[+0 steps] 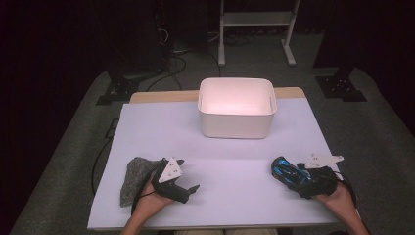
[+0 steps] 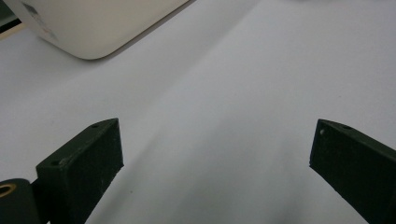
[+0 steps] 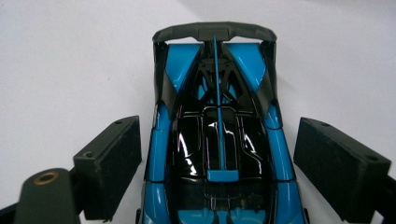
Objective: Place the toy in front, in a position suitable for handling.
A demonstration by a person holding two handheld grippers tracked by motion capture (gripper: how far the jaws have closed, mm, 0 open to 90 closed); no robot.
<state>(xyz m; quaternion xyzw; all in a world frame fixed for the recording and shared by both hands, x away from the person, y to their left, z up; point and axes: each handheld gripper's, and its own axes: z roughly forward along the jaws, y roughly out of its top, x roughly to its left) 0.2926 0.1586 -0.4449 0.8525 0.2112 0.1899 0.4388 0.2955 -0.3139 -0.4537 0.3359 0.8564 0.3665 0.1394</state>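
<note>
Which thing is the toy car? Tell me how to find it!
Start at the big white tub at the far middle of the pale table. Come to the near right corner, where the right tool sits with its jaws open on either side of the toy car. It is shiny blue and black, unlike the grey cloth opposite.

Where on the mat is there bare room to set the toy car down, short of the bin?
The widest free patch is mid-mat, between the white bin and the two grippers. The strip between the left gripper and the toy car is also bare. It is crowded at the near left, where the grey cloth lies beside the left gripper, and around the right gripper.
</note>
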